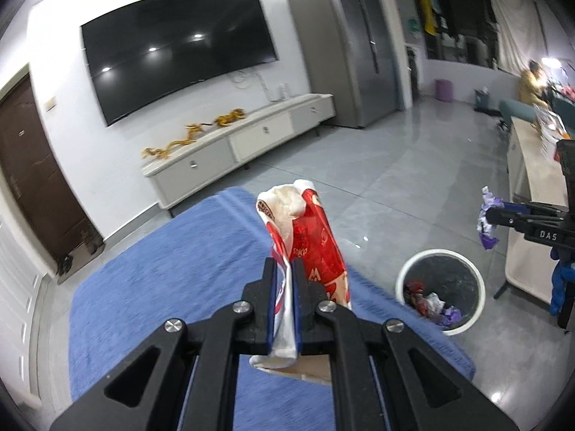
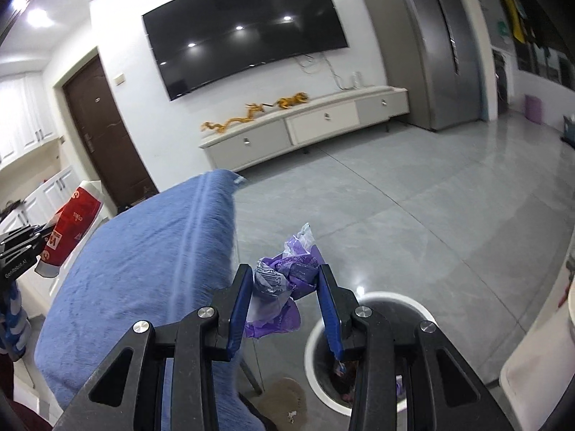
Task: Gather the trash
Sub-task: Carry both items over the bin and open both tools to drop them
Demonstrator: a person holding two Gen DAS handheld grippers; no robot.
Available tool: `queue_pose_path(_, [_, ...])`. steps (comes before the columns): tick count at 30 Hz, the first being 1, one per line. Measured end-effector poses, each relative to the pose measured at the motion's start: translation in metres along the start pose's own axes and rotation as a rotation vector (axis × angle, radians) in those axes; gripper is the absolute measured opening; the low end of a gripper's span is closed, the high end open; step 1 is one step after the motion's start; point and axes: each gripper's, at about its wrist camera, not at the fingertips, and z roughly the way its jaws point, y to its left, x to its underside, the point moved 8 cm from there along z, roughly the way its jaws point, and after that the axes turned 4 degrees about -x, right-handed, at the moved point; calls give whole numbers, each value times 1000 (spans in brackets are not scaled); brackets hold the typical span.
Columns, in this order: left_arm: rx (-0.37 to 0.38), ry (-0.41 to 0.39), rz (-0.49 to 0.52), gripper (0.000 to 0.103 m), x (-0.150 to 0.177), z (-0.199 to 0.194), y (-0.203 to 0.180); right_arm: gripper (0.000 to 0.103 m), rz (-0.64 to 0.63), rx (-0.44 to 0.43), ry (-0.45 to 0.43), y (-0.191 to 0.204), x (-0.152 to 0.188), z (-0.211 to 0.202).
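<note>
Left gripper (image 1: 284, 269) fingers pinched tight on red-white wrapper (image 1: 309, 240), frame centre, above blue-covered surface (image 1: 161, 280). Right gripper (image 2: 284, 280) fingers part-open, clamping crumpled purple wrapper (image 2: 287, 273) between them — white trash bin (image 2: 363, 352) lower right holds red and purple scraps.

My right gripper (image 2: 284, 289) covered most of the bin (image 2: 377, 300) at five o'clock, so I could not make out the trash inside it. My left gripper's fingers (image 1: 300, 298) hid the middle of the red wrapper (image 1: 309, 240), whose print was too crumpled to read. At three o'clock, a yellow-clad figure (image 1: 532, 84) was blurred.
</note>
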Motion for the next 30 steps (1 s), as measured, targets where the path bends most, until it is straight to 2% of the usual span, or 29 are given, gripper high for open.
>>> queue_pose_path(8, [107,59,97,7,-11,38,-77,35,85,54,19,-57,22,-3])
queue_pose_path(19, [235,133,188,7,-12,74,-161,35,173,89,55,-104,47,4])
queue_pose_path(30, [386,331,193,7,10,132,-229,35,248,90,152,-132,83,39])
